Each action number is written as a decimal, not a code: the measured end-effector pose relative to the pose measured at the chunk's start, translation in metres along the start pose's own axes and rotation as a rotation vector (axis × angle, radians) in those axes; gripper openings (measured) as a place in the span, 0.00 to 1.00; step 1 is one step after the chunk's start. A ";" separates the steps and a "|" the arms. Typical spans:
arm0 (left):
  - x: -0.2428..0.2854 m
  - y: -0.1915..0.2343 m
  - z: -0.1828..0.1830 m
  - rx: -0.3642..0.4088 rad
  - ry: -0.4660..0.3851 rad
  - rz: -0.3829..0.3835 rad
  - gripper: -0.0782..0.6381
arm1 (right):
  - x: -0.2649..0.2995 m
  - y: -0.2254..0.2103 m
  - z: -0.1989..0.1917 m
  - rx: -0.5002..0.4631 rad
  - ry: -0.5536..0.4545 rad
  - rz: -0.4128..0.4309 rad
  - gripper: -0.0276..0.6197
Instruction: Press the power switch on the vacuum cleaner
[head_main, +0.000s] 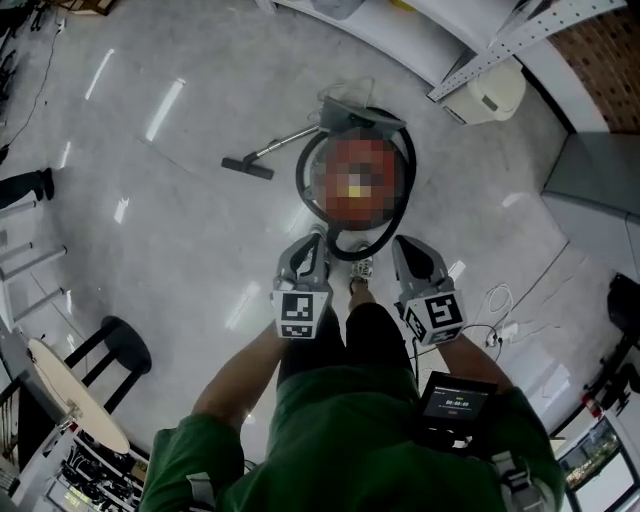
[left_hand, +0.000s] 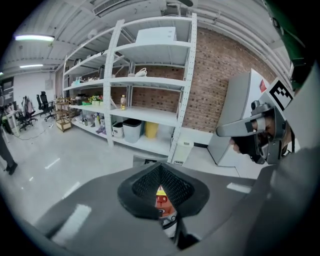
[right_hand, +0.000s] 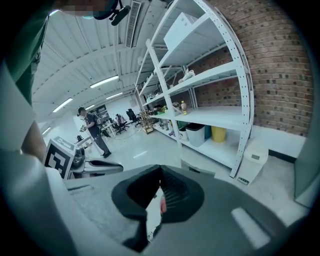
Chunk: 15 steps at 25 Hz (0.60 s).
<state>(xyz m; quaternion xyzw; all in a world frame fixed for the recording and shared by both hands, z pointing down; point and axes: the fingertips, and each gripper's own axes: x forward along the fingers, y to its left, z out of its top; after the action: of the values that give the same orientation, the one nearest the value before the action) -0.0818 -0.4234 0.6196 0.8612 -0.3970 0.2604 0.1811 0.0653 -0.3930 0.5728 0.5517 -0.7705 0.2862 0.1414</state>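
Observation:
The vacuum cleaner (head_main: 357, 185) is a round red canister ringed by a black hose, standing on the floor just ahead of my feet. Its wand and floor nozzle (head_main: 248, 166) stretch to the left. I cannot make out a power switch on its top. My left gripper (head_main: 313, 243) and right gripper (head_main: 402, 245) are held side by side above its near edge, clear of it, both shut and empty. In the left gripper view a red sliver of the vacuum cleaner (left_hand: 161, 200) shows below the closed tips, with the right gripper (left_hand: 250, 127) alongside.
White shelving (left_hand: 150, 85) runs along a brick wall ahead, with a grey cabinet (head_main: 595, 190) to the right. A white bin (head_main: 490, 95) stands by the shelf post. A cable (head_main: 500, 310) lies on the floor at right. A black stool (head_main: 120, 345) and a round table (head_main: 70, 390) are at left.

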 end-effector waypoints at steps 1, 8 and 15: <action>0.005 0.002 -0.002 0.000 0.007 -0.014 0.12 | 0.004 -0.001 0.000 -0.002 0.005 -0.005 0.05; 0.045 0.018 -0.021 0.019 0.055 -0.086 0.12 | 0.041 -0.005 -0.019 -0.025 0.070 0.006 0.05; 0.092 0.026 -0.064 0.043 0.112 -0.113 0.12 | 0.079 -0.014 -0.058 0.009 0.106 0.015 0.05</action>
<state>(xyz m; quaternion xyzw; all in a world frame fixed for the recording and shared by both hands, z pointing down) -0.0709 -0.4610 0.7280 0.8700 -0.3314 0.3062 0.1989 0.0446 -0.4226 0.6652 0.5305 -0.7648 0.3197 0.1775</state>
